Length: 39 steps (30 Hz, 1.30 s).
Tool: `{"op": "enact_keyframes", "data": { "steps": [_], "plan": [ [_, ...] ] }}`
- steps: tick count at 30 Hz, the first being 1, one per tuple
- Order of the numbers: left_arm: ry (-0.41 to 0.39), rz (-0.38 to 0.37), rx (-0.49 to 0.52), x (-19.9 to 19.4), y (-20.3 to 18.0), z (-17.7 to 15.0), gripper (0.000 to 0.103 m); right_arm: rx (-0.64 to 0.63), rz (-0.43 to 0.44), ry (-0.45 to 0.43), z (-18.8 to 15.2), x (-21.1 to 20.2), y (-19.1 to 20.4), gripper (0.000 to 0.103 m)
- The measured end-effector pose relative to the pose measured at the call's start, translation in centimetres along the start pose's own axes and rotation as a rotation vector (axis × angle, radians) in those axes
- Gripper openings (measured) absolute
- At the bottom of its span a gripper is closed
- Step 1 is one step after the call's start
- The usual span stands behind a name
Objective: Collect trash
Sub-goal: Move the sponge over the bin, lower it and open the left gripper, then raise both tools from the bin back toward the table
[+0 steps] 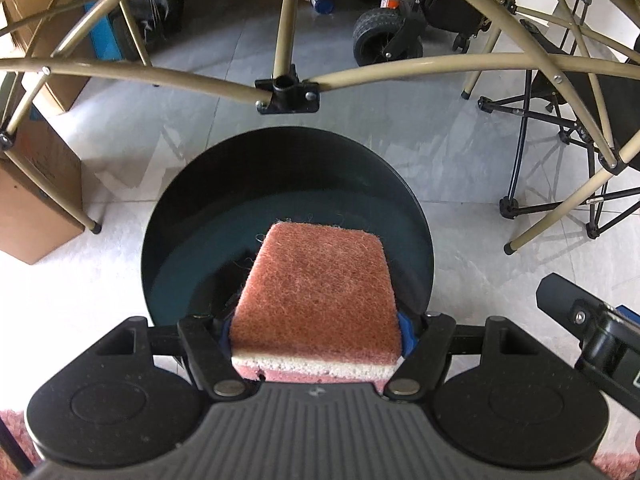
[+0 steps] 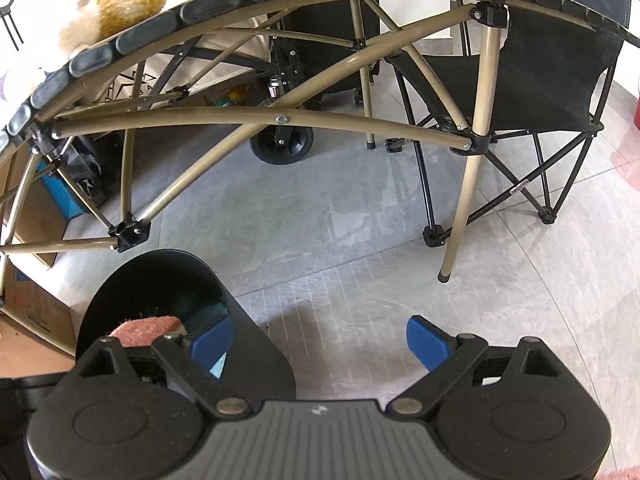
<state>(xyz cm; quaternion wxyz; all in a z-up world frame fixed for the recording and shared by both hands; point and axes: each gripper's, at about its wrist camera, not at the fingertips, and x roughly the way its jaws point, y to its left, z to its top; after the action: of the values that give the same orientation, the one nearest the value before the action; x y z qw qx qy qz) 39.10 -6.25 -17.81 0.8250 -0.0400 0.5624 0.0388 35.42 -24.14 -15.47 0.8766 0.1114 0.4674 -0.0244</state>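
Note:
My left gripper (image 1: 316,330) is shut on a sponge (image 1: 320,292) with a reddish scouring face and a white foam layer. It holds the sponge over the open mouth of a round black trash bin (image 1: 200,216) that stands on the floor. In the right wrist view the same bin (image 2: 120,280) is at lower left, with the sponge (image 2: 144,328) over its rim. My right gripper (image 2: 320,342) is open and empty, to the right of the bin above bare floor. Part of it shows at the right edge of the left wrist view (image 1: 592,320).
A folding table's tan frame (image 1: 288,80) arches just behind the bin. Its legs (image 2: 468,196) stand on the grey tile floor. Cardboard boxes (image 1: 36,200) sit at left. A black folding chair (image 2: 540,80) is at right. A wheeled cart (image 1: 384,36) stands behind.

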Motion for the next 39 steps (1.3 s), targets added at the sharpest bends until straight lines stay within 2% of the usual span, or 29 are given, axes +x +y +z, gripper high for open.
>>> {"op": "enact_keyframes", "data": {
  "steps": [9, 11, 13, 15, 39],
  "plan": [
    [0.0, -0.012, 0.012, -0.02, -0.12, 0.05, 0.074, 0.013, -0.003, -0.01, 0.05, -0.05, -0.12, 0.094],
    [0.004, -0.019, 0.014, -0.06, -0.18, 0.05, 0.082, 0.014, -0.003, -0.01, 0.04, -0.06, -0.15, 0.094],
    [0.003, -0.02, 0.014, -0.22, -0.24, 0.06, 0.097, 0.015, -0.003, -0.01, 0.03, -0.1, -0.19, 0.094],
    [0.001, -0.011, 0.007, -0.31, -0.23, 0.07, 0.103, 0.022, -0.003, -0.015, 0.05, -0.2, -0.33, 0.094],
    [-0.011, -0.011, 0.005, -0.84, 0.13, 0.04, 0.103, 0.04, 0.005, -0.023, 0.19, -0.61, -0.48, 0.094]
  ]
}}
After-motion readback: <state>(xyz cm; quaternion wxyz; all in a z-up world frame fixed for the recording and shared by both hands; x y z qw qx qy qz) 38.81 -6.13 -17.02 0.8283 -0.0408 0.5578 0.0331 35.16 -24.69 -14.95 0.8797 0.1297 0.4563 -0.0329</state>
